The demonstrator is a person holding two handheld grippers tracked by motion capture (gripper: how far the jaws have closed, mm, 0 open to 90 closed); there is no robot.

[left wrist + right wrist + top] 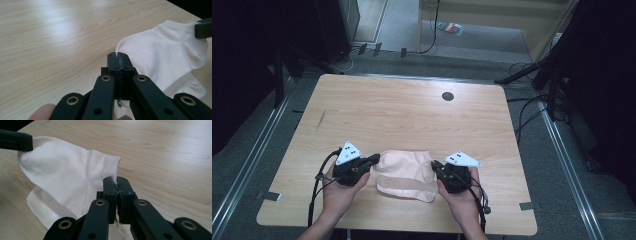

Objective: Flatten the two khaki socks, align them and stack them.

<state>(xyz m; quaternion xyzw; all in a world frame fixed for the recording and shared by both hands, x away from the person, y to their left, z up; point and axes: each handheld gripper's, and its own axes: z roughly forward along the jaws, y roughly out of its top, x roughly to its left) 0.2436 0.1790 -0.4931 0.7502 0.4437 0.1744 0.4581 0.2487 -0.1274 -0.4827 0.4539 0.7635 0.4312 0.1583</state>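
Room: dark surroundings, grey floor [412, 45] beyond the far edge of the table, cables [527, 107] trailing on the floor at the right.
Surface: pale wooden table [402, 110], bare over most of its top, with a small dark round hole [447, 96] near the far edge.
Sock: white sock [404, 170] near the person's edge of the table, between the two grippers, stretched out between them; a lower layer of it lies flat on the wood on the person's side.
Sock, close up: in the left gripper view the sock [162, 57] spreads to the right of the jaws, one edge drawn up into them; in the right gripper view the sock [62, 175] spreads to the left, its ribbed cuff running into the jaws.
Left gripper: left gripper [373, 160] at the sock's left end, jaws pressed together and pinching the fabric edge; white cloth shows in the seam between the pads in its own view [119, 61].
Right gripper: right gripper [435, 165] at the sock's right end, jaws likewise pressed together on the cuff [117, 185].
Hands: left hand [339, 192] and right hand [462, 200] come in from the bottom of the high view, each wrapped around its gripper's body.
Cross views: each gripper view shows the other gripper's black jaw tip at the sock's far corner.
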